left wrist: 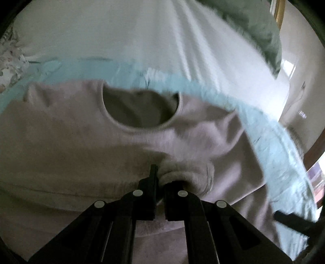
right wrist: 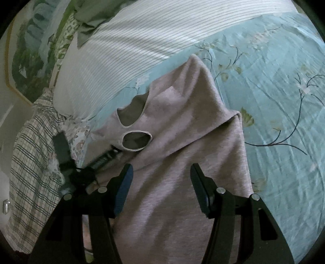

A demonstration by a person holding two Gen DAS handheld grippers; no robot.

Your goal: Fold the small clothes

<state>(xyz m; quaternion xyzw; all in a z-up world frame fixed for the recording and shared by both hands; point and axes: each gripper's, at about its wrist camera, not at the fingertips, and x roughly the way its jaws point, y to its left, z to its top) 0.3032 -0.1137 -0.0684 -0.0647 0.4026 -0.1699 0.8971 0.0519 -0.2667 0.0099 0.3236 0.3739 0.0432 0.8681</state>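
A small dusty-pink sleeveless top (left wrist: 81, 138) lies on a light blue floral bedsheet (left wrist: 274, 146). In the left wrist view my left gripper (left wrist: 159, 178) is shut on a bunched fold of the top's edge, just below the round neck opening (left wrist: 140, 109). In the right wrist view the top (right wrist: 182, 132) is partly folded over itself, with the neck and an armhole (right wrist: 137, 140) showing at its left. My right gripper (right wrist: 161, 178) is open and empty, its fingers spread above the top's lower part. The left gripper (right wrist: 103, 158) shows dimly at the top's left edge.
A white striped pillow (right wrist: 121, 56) lies beyond the top. A plaid cloth (right wrist: 30, 162) and green fabric (right wrist: 89, 18) sit at the left of the bed. The blue floral sheet (right wrist: 274, 101) spreads to the right. A framed picture (right wrist: 24, 50) hangs on the wall.
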